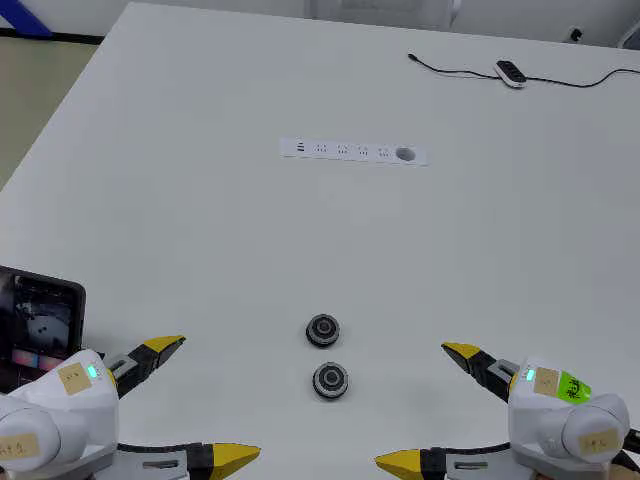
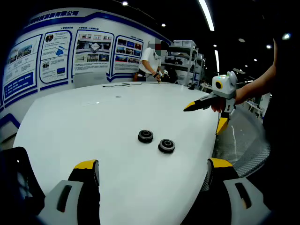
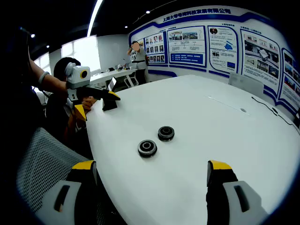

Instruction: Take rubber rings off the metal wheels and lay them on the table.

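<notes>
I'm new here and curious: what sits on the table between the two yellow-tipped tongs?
Two small wheels, the far wheel and the near wheel, lie apart between the left tongs and the right tongs, as the head view shows.

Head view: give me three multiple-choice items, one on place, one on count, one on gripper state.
1. Where are the metal wheels?
A. between left gripper and right gripper
B. stacked on a shelf
C. on the floor
2. How many metal wheels lie on the table?
A. one
B. two
C. four
3. How do the two grippers stand?
A. both shut
B. one shut on a wheel
C. both open, empty
Answers: 1 A, they lie between the yellow-tipped jaws; 2 B, two show side by side; 3 C, jaws spread, nothing held.
</notes>
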`<state>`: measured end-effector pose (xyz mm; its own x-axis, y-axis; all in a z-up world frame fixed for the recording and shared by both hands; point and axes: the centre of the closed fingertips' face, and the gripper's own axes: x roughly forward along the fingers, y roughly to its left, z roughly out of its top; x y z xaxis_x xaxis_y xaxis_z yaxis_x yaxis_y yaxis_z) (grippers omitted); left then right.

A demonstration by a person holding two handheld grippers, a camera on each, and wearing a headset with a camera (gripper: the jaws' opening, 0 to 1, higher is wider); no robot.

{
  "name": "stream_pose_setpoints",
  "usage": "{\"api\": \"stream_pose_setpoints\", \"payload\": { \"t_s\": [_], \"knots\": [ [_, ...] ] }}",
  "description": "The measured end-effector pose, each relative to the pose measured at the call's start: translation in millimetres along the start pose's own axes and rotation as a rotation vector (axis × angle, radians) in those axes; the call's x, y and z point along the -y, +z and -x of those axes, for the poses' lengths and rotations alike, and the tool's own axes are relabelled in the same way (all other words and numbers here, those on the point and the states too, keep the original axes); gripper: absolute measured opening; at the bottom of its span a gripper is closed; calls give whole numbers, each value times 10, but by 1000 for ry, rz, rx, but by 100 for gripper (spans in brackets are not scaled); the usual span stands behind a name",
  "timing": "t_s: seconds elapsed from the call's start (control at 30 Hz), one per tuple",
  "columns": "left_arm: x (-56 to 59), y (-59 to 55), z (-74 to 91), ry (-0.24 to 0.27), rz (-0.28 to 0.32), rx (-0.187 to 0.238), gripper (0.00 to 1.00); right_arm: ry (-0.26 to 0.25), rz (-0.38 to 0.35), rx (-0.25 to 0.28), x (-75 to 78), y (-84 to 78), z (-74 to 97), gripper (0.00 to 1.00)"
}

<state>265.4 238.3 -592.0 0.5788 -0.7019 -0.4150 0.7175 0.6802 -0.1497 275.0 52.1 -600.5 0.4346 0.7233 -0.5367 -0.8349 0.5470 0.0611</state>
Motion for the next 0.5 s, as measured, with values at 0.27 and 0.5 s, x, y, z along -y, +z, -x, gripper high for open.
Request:
{"api": "stream_pose_setpoints", "payload": {
  "t_s": [0.27,0.5],
  "knots": [
    [-3,-23,12,1,6,-9,96,6,1,-9,-9,-11,-22,99],
    [-1,-24,10,3,5,-9,95,8,-3,-15,-10,-29,-27,99]
  ]
}}
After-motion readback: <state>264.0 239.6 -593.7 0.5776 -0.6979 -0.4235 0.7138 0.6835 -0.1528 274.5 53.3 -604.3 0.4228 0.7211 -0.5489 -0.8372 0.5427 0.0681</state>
